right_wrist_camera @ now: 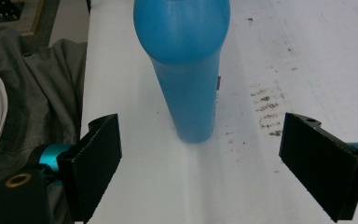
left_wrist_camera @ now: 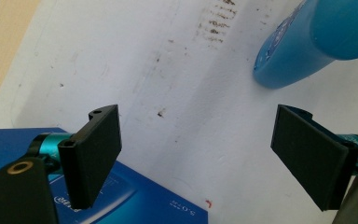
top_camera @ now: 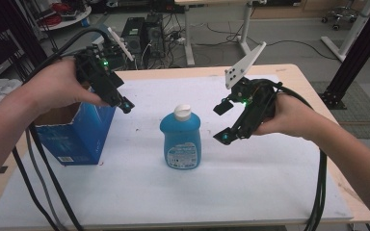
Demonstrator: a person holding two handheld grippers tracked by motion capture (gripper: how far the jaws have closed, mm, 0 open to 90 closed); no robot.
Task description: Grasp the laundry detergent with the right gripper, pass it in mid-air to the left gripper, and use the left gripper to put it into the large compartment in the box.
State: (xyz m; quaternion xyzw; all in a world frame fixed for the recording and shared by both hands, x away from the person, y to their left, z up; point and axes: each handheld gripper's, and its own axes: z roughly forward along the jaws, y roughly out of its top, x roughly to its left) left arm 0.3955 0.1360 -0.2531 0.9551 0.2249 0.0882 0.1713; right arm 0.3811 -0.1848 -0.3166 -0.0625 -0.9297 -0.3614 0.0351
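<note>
A blue bottle [top_camera: 181, 139] with a white cap stands upright in the middle of the white mat [top_camera: 250, 192]. To its left stands an open blue cardboard box [top_camera: 77, 132]. My left gripper [top_camera: 124, 103] hovers over the box's right edge, up and left of the bottle. In the left gripper view its jaws [left_wrist_camera: 195, 114] are open over bare mat, with the box [left_wrist_camera: 135, 200] below and the bottle [left_wrist_camera: 307, 42] at the upper right. My right gripper [top_camera: 223, 122] is held right of the bottle, open and pointing at it. In the right gripper view the bottle [right_wrist_camera: 186, 56] stands ahead of the open jaws [right_wrist_camera: 201, 120], apart from them.
The mat covers a wooden table [top_camera: 298, 77]. Black cables [top_camera: 320, 192] trail off the front edge on both sides. Grey cloth [right_wrist_camera: 42, 84] lies beyond the mat's edge in the right gripper view. Computer towers [top_camera: 142, 31] and desk legs stand on the floor behind.
</note>
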